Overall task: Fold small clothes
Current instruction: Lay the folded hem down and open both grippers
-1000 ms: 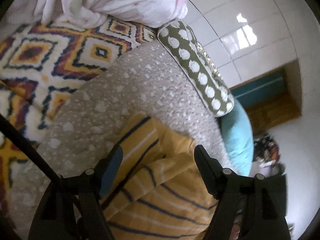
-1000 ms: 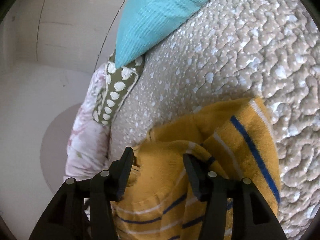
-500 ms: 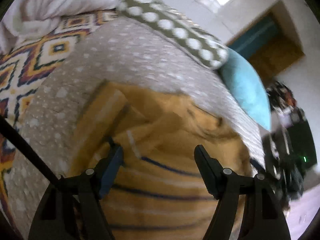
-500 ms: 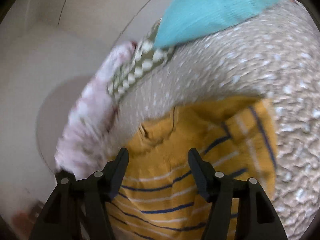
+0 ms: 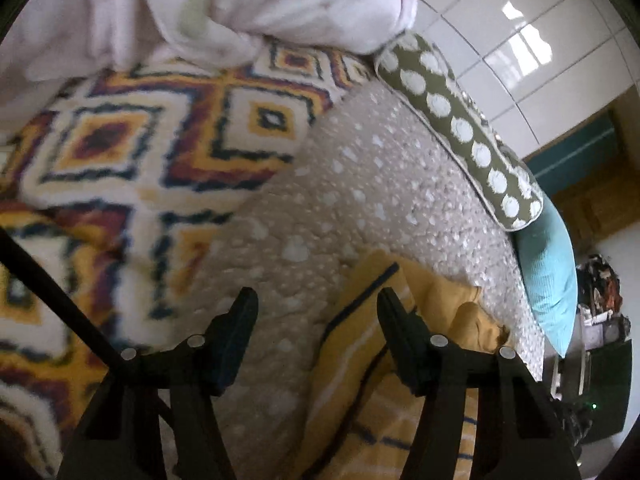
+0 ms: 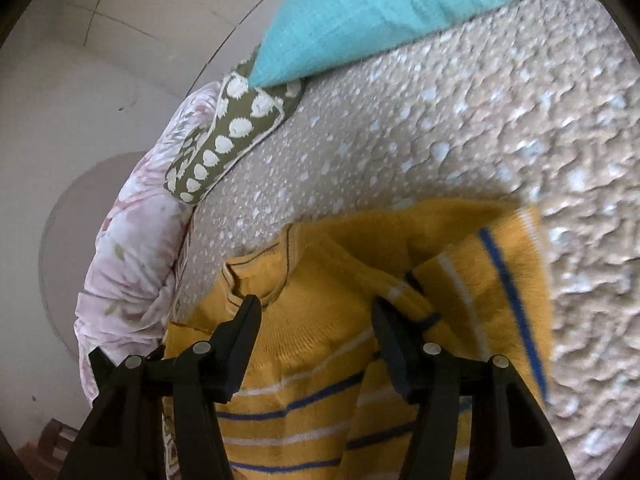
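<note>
Both grippers gape wide, empty: the left gripper (image 5: 318, 304) over the speckled blanket (image 5: 360, 184), the right gripper (image 6: 316, 312) above the yellow striped sweater (image 6: 320, 320), whose collar points toward eleven o'clock, its sleeve toward one.

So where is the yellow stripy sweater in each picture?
Left wrist: the sweater is at the bottom right, under the gripper's right finger.
Right wrist: the sweater fills the bottom middle, between and below both fingers.
Shared landmark: the green spotted cushion beside the blue pillow.
</note>
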Tool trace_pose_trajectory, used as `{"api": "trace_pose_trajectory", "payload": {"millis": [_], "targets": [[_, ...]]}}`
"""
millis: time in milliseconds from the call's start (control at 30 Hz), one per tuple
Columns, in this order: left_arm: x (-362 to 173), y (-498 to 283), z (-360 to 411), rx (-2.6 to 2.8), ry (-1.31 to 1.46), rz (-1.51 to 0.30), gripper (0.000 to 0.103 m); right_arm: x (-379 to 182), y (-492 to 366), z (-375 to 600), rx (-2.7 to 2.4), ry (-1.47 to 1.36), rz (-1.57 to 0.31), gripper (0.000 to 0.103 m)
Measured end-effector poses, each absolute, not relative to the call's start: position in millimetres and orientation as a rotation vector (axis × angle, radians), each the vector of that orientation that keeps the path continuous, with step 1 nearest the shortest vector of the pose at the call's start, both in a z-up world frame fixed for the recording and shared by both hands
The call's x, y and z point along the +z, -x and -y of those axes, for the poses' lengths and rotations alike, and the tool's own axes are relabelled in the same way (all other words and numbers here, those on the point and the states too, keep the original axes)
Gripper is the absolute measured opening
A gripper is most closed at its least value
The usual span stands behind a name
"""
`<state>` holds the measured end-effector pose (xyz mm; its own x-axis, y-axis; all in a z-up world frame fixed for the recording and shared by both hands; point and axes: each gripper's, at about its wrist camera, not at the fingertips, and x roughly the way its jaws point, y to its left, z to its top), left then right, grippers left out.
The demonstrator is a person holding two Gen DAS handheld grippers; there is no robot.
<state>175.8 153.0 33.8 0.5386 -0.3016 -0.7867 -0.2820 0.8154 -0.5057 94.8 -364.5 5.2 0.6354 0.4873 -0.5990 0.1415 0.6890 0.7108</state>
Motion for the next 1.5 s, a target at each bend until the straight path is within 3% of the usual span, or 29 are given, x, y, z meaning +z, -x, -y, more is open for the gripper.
{"api": "trace_pose_trajectory", "payload": {"millis": [300, 367, 433, 533, 633, 733, 1133, 1333, 1500], "targets": [[77.9, -120.2, -129.3, -0.113, 0.511, -0.962, 0.066, 46.1, -25.1, 378.3, 0.172, -0.603, -0.835, 0.062], [77.4, -108.5, -110.7, -0.162, 0.468, -0.978, 0.066, 48.0, -5.1, 368.7, 0.18, -0.52, -0.847, 0.039], [71.3, -98.7, -90.4, -0.209, 0.434, -0.998, 0.066, 43.3, 11.5, 354.6, 0.215, -0.45, -0.866, 0.029], [56.2, -88.6, -68.3, -0.235, 0.367, -1.028, 0.067, 22.7, 27.6, 339.4, 0.239, -0.395, -0.924, 0.026], [37.4, -83.6, -60.5, -0.166, 0.233, -1.047, 0.067, -7.2, 36.1, 337.8, 0.162, -0.321, -1.01, 0.011], [29.9, -84.2, -75.6, -0.121, 0.24, -1.073, 0.067, -12.2, 51.7, 353.4, 0.168, -0.362, -0.985, 0.006], [53.1, -120.5, -63.0, -0.277, 0.345, -0.966, 0.067, -29.5, 80.8, 367.1, 0.228, -0.508, -0.827, 0.007], [27.9, -177.2, -51.3, -0.013, 0.158, -1.036, 0.067, -35.8, 83.8, 376.8, 0.275, -0.593, -0.79, 0.007], [18.9, -195.1, -77.6, -0.012, 0.255, -1.082, 0.069, -38.3, 85.5, 381.8, 0.299, -0.635, -0.774, 0.007]]}}
